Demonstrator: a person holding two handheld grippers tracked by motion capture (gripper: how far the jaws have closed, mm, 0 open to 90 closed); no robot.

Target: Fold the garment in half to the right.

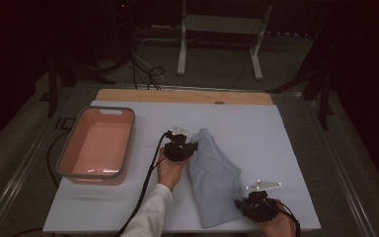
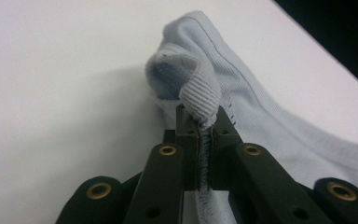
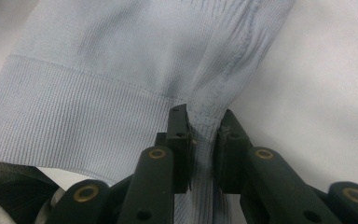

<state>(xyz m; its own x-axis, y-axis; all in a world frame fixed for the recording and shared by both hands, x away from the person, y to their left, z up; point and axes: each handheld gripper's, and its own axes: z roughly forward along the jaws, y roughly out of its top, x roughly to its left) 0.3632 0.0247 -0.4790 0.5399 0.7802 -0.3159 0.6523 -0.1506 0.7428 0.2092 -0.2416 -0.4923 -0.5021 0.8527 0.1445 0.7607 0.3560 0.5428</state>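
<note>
my left gripper (image 1: 180, 146) sits mid-bench, its fingers (image 2: 186, 133) clamped tight on a ribbed edge of the pale blue shirt (image 1: 212, 173). in the left gripper view that edge curls up and over just past the tips, pinched flat between them. my right gripper (image 1: 259, 203) is at the near right edge of the bench, fingers (image 3: 179, 140) closed on a bunched seam at the shirt's near end, with the wide ribbed hem spreading off to the left in the right gripper view. the shirt lies folded in a long strip on the white bench (image 1: 256, 128), running from my left gripper towards the near right. a pink tub (image 1: 98, 143) with a grey rim stands to the left, well apart from the shirt.
</note>
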